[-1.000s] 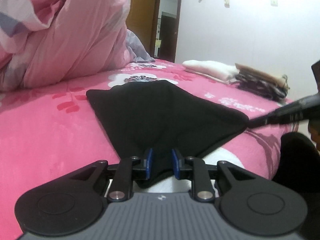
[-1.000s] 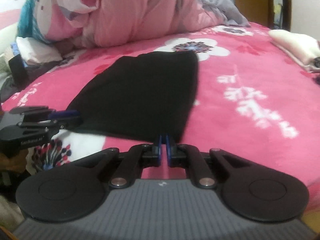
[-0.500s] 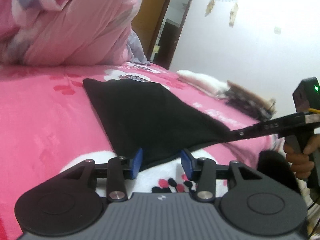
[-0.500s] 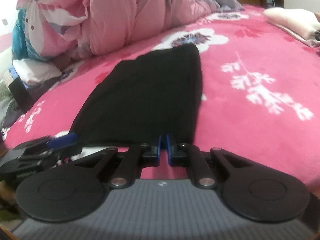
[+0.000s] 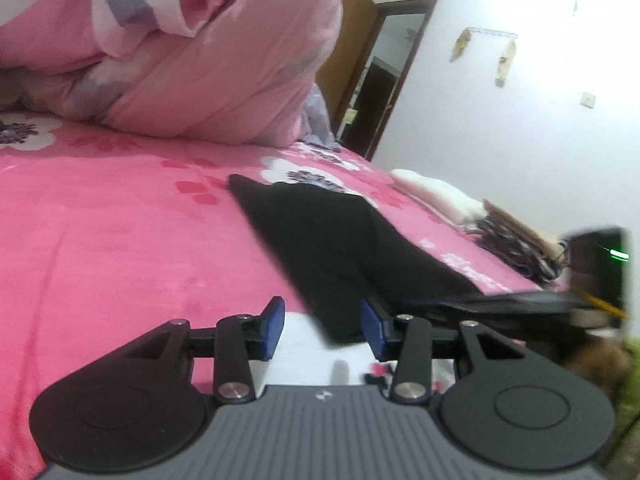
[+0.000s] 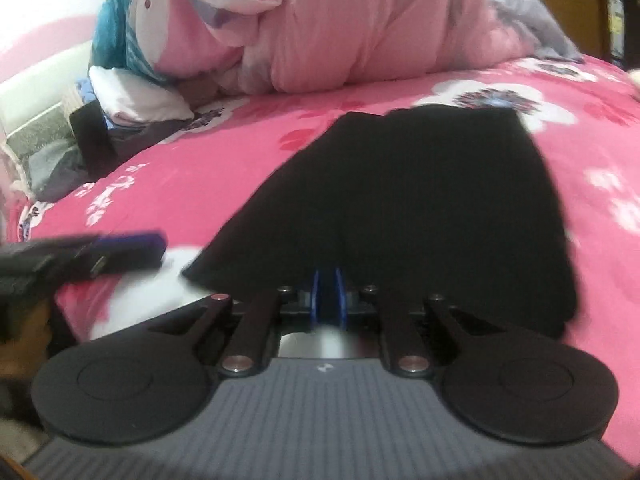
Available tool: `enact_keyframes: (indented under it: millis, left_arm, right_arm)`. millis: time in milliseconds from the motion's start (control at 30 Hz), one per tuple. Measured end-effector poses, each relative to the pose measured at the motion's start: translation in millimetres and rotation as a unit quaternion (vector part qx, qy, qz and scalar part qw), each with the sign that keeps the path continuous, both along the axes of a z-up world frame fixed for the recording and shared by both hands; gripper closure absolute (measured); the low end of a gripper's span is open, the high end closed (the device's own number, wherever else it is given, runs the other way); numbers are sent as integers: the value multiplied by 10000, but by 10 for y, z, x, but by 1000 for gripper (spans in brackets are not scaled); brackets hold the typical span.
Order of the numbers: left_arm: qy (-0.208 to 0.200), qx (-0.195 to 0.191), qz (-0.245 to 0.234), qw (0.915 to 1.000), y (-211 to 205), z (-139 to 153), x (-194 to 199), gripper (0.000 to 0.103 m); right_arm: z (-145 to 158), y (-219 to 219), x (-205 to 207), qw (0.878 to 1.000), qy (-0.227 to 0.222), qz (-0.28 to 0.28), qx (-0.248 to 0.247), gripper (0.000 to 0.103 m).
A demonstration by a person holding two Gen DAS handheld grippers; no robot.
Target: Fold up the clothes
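Left wrist view: the black garment (image 5: 340,248) lay on the pink floral bed (image 5: 120,240), narrowed to a long strip, its near corner just ahead of the left claw (image 5: 322,330). That claw's jaws had just been opening; they stood moderately apart, the corner between them but the blue pads clear of the cloth. The claw pointed shallowly down across the bed. Folded pieces, cream and patterned (image 5: 480,216), sat well apart by the far edge, so some clothes seemed done already.

Right wrist view: the right claw (image 6: 327,294) was closed narrow on the garment's near hem, angled down at the bed edge. The garment ran away toward the pink quilt (image 6: 360,28). Judged: one lengthwise fold made, crosswise folds and stacking left.
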State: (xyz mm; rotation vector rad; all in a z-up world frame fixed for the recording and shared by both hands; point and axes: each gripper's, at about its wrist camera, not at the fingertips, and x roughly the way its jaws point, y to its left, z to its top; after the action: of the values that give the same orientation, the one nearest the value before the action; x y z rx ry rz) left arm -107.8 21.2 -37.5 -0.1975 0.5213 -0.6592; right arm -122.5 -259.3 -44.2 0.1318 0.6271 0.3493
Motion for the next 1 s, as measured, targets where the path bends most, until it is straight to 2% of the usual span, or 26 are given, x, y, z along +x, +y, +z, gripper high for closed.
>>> enact_keyframes:
  millis: [100,200,267,333,400,467,500,600,667,800,900,1000]
  left_arm:
    - [116,-78,41,9999,85,24,119,60]
    - [226,-254,189,9992,144,86,239,60]
    - [200,-250,359,9988,149,147,312,60]
    - [128,-159,513,9985,136,202,342,60]
    - [97,-31,595,9982,131,229,366,60]
    - [84,98,628,9979,126,243,396,60]
    - [94,173,617,9979,118,246,422,60]
    - [163,378,483,9980,25,274,541,60]
    - [189,513,328,9980,-90,307,637,60]
    - [-14,736,-36,9973,-480,359,779,60]
    - [-125,1076,-213,9939,-793,331,887,60]
    - [-171,1680,-74,9856,-999,201,998,60]
  right_arm:
    - [182,-117,-161,9996,198,-207,33,94]
    - [421,-70,-115,9992,-368,-107,140,92]
    - [439,27,55,9976,-591,98,360,91]
    - [347,145,268,9970,-585,240,435,91]
    - [144,256,368,9983,-430,231,328,91]
    - [-63,294,255,9991,-287,163,275,91]
    - [-85,259,87,9981,-435,153,396,90]
    - [-24,117,-181,9971,-287,230,661,90]
    - [62,-10,-204,9964,-225,169,798,91]
    - [262,-173,151,9957,-626,-224,651,90]
    - [230,-194,568,9965,-482,-390,568,91]
    - [61,-158,765,9982,-135,-562,144,95]
